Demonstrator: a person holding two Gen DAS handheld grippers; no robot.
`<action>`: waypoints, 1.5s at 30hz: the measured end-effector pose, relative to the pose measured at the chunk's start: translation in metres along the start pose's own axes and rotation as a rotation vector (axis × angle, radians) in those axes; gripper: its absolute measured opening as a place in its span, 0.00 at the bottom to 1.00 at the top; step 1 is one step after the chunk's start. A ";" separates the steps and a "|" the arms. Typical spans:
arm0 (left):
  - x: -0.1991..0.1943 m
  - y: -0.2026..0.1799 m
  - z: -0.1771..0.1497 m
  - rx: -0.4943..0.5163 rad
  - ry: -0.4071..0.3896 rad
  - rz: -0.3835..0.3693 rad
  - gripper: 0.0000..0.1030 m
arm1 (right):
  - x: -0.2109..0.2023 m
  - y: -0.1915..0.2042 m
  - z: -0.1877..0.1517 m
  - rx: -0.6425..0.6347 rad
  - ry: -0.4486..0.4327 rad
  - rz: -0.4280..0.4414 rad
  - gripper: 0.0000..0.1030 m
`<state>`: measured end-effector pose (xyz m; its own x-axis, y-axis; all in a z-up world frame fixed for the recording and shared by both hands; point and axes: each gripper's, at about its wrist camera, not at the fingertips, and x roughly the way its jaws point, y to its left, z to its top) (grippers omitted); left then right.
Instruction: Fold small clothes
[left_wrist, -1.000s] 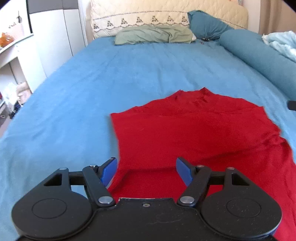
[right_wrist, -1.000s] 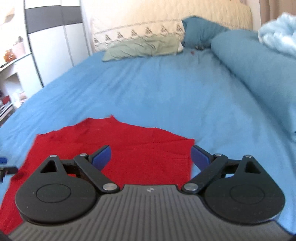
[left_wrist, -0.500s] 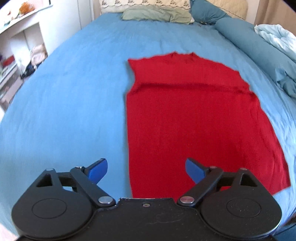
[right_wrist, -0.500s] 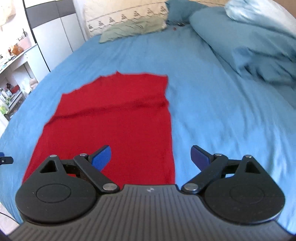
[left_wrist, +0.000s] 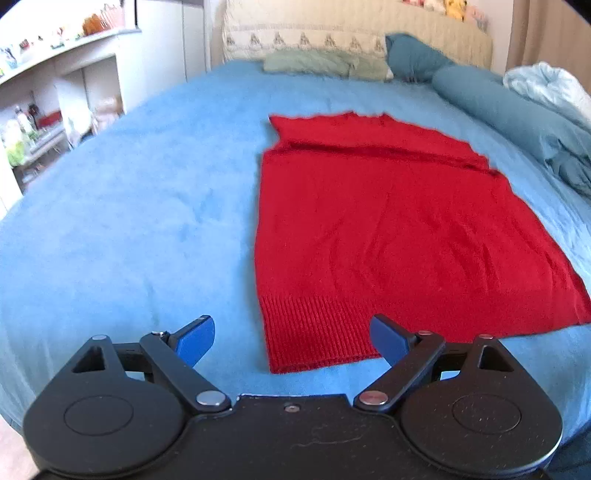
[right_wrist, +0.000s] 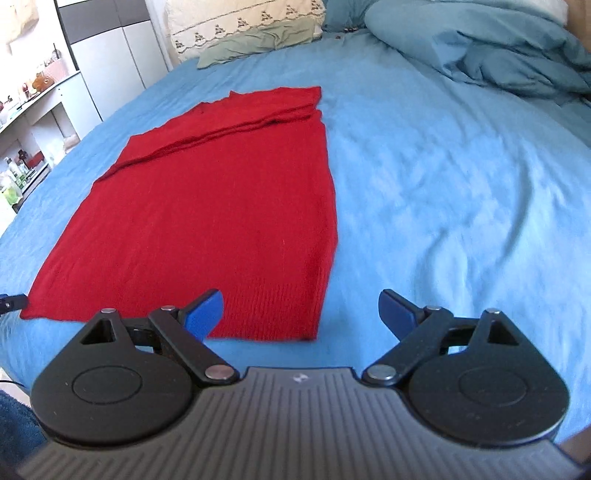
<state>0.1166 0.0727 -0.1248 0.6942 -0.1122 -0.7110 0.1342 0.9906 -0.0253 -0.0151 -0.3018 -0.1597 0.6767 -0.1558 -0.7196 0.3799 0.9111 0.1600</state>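
Note:
A red knit garment (left_wrist: 388, 229) lies flat on the blue bed, ribbed hem nearest me, with a fold line across its far part. It also shows in the right wrist view (right_wrist: 207, 206). My left gripper (left_wrist: 291, 341) is open and empty, hovering over the hem's near left corner. My right gripper (right_wrist: 301, 312) is open and empty, hovering over the hem's near right corner. The tip of the left gripper (right_wrist: 13, 301) shows at the left edge of the right wrist view.
The blue bedspread (left_wrist: 129, 206) stretches all around the garment. Pillows (left_wrist: 325, 64) lie at the headboard. A rolled teal duvet (right_wrist: 480, 48) runs along the right side. White shelves with small items (left_wrist: 44, 122) stand left of the bed.
Both grippers have pulled back from the garment's far part toward its hem. The whole garment has come into view, lying flat with a fold across its far part.

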 end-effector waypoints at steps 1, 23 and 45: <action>0.000 0.000 0.000 -0.014 0.000 -0.001 0.91 | -0.001 0.000 -0.004 0.006 0.004 -0.008 1.00; 0.020 0.013 -0.019 -0.169 0.035 -0.025 0.36 | 0.031 0.022 -0.030 0.076 -0.037 -0.090 0.58; -0.037 0.007 0.032 -0.142 -0.094 -0.039 0.04 | -0.006 0.018 0.017 0.116 -0.134 0.006 0.19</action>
<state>0.1150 0.0810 -0.0761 0.7542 -0.1506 -0.6391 0.0655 0.9857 -0.1550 -0.0019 -0.2911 -0.1406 0.7542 -0.2076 -0.6230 0.4408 0.8632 0.2460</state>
